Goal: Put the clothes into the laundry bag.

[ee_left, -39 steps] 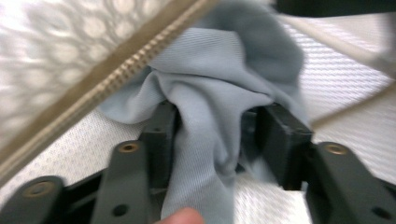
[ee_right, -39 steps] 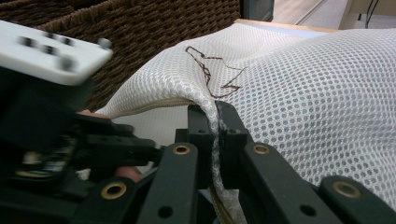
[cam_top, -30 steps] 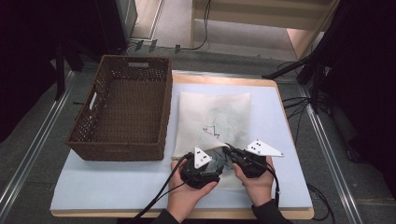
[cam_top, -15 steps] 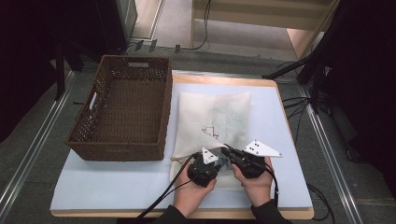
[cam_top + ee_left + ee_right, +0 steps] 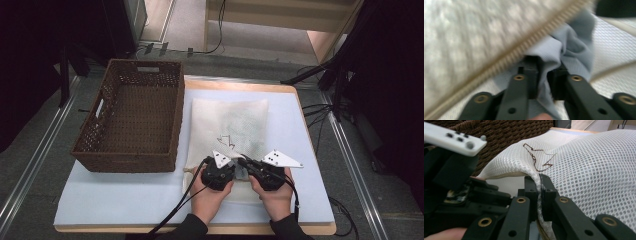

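Note:
A white mesh bag (image 5: 235,122) with a brown thread mark (image 5: 536,157) lies flat on the padded table, its zipped mouth toward the person. My right gripper (image 5: 246,164) is shut on the bag's mesh edge (image 5: 539,195) and lifts it a little. My left gripper (image 5: 234,169) sits close beside it at the mouth. In the left gripper view a fold of grey-blue cloth (image 5: 571,42) sits pinched between the pads of this gripper (image 5: 544,75), just under the beige zip (image 5: 524,47). Its jaws have just been opening slightly, with the cloth still between them.
A brown wicker basket (image 5: 177,120) stands on the left of the table, touching the bag's left side. The pale blue pad (image 5: 125,195) stretches out in front of it. Black cables trail off the near edge and the floor at right.
My left gripper has moved right and down, up against the right gripper at the bag's mouth. The right gripper and the bag have stayed put.

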`<act>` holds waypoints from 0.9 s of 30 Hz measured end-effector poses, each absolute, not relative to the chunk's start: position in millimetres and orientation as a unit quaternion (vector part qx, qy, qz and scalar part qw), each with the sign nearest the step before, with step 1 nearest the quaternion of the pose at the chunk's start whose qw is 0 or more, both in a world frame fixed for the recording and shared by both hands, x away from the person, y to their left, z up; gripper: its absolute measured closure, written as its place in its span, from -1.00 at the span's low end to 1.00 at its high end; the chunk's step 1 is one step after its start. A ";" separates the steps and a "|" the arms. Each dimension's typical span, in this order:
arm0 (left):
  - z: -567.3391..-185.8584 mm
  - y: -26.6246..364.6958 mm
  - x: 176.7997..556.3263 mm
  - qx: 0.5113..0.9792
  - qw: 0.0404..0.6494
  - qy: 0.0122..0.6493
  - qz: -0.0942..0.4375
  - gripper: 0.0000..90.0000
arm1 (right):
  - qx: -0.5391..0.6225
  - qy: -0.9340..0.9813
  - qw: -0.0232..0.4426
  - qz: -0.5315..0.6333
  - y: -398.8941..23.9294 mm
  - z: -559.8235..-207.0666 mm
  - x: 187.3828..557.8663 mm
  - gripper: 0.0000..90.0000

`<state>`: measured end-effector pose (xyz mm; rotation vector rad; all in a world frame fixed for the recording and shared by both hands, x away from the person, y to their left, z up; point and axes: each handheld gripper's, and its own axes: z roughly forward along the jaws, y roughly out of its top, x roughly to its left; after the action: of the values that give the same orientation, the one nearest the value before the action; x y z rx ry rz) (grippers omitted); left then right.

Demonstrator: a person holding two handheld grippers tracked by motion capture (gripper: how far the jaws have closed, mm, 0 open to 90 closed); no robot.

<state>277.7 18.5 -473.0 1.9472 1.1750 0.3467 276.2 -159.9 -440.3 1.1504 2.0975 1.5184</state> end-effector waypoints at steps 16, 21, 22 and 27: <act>-466.4 53.9 248.4 0.791 0.422 0.429 0.110 0.25 | 0.404 0.728 0.154 0.532 -160.8 -439.3 278.4 0.93; -473.6 38.2 256.7 0.797 0.392 0.443 0.120 0.27 | 0.402 0.730 0.156 0.530 -160.3 -439.9 278.8 0.93; -474.5 37.1 258.7 0.794 0.391 0.450 0.123 0.35 | 0.404 0.729 0.155 0.531 -160.6 -439.8 278.5 0.93; -470.0 24.0 266.7 0.786 0.396 0.458 0.127 0.97 | 0.403 0.732 0.155 0.527 -160.4 -441.6 278.4 0.93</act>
<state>266.7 24.0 -470.0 1.9912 1.1612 0.3208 278.4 -160.4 -441.6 1.1547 2.0979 1.5100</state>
